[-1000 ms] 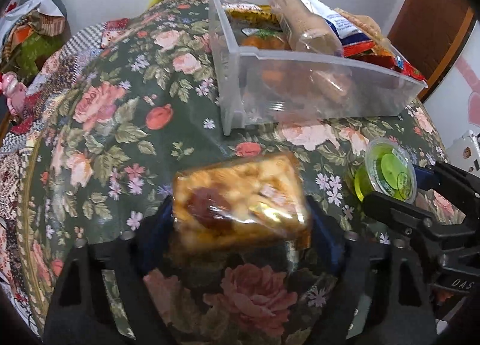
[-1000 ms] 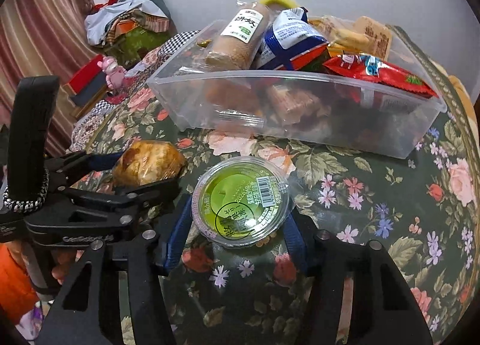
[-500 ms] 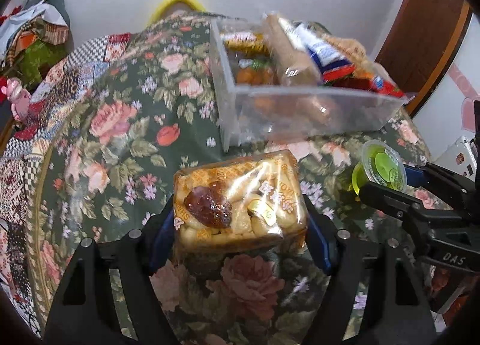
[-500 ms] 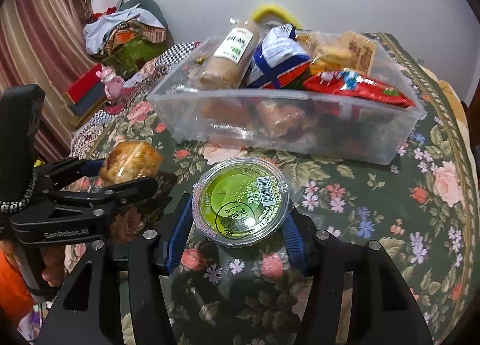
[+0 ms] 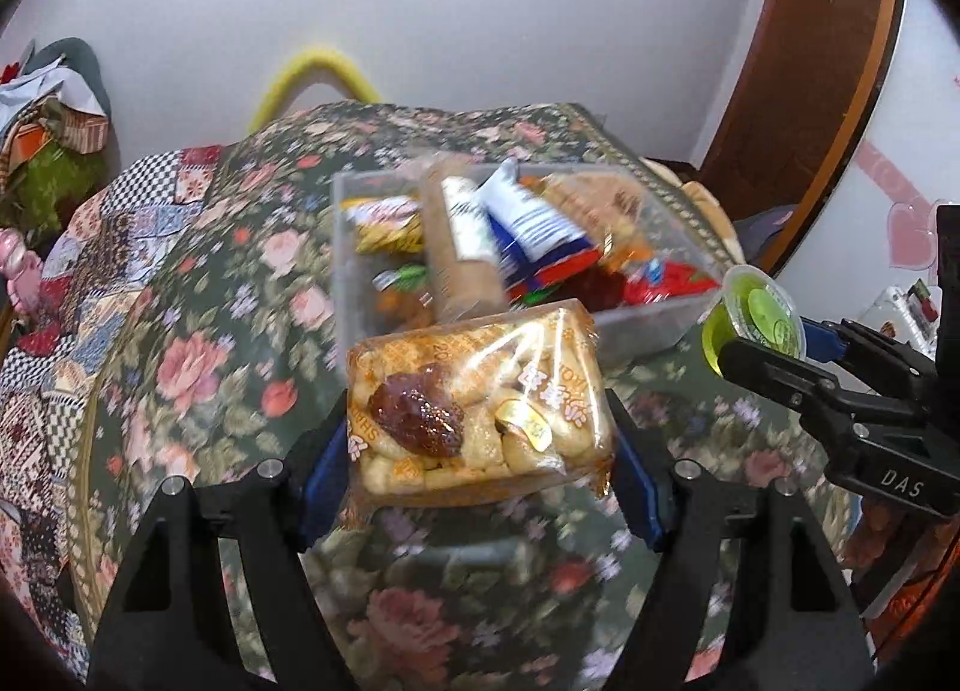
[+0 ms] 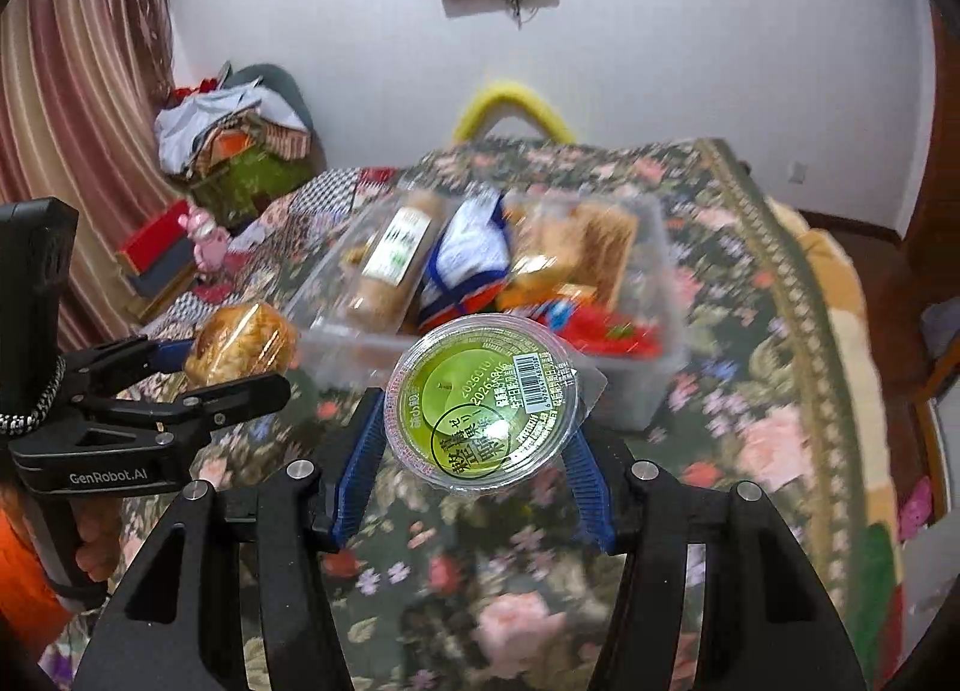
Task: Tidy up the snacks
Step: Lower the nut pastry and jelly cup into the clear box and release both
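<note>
My left gripper is shut on a clear-wrapped pastry pack with a dark date on top, held in the air above the floral tablecloth. My right gripper is shut on a green jelly cup with a barcode lid, also lifted. Both sit just in front of the clear plastic bin full of snack packets. The jelly cup and right gripper show at the right of the left wrist view. The pastry pack and left gripper show at the left of the right wrist view, beside the bin.
The bin holds a brown biscuit tube, a blue-white packet and red packets. The floral cloth covers the table. A yellow chair back stands behind it, with a heap of clothes at the left and a door at the right.
Both grippers have risen from the tablecloth with their snacks and moved toward the bin, which now shows from higher up.
</note>
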Motion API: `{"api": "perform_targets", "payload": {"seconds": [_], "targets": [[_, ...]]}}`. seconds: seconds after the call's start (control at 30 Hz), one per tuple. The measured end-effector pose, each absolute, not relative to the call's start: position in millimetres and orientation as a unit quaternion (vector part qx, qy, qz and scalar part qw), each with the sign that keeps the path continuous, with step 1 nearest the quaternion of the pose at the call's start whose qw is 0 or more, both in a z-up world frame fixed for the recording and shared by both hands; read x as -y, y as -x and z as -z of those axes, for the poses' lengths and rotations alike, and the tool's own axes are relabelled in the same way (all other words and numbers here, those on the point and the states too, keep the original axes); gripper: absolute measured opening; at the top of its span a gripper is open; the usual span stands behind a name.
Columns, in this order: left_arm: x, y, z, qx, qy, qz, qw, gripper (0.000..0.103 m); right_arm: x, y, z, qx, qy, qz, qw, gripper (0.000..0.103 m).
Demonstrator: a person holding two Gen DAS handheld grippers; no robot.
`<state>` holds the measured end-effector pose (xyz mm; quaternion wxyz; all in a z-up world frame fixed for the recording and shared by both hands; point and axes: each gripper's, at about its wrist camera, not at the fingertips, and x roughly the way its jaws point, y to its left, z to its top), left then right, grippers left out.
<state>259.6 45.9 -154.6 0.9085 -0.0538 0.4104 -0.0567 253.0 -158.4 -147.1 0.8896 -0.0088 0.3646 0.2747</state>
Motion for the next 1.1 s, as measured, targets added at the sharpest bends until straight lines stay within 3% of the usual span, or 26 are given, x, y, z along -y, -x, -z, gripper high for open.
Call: {"api": "perform_targets", "payload": {"seconds": [0.37, 1.1], "targets": [[-8.5, -306.7, 138.4, -0.395, 0.051, 0.075, 0.914, 0.075, 179.7, -288.5, 132.7, -0.344, 0.002, -0.248, 0.906, 0.053], [2.2, -362.2, 172.3, -0.404, 0.057, 0.088, 0.909, 0.076, 169.7, -348.3, 165.5, -0.375, -0.012, -0.250, 0.893, 0.053]]}}
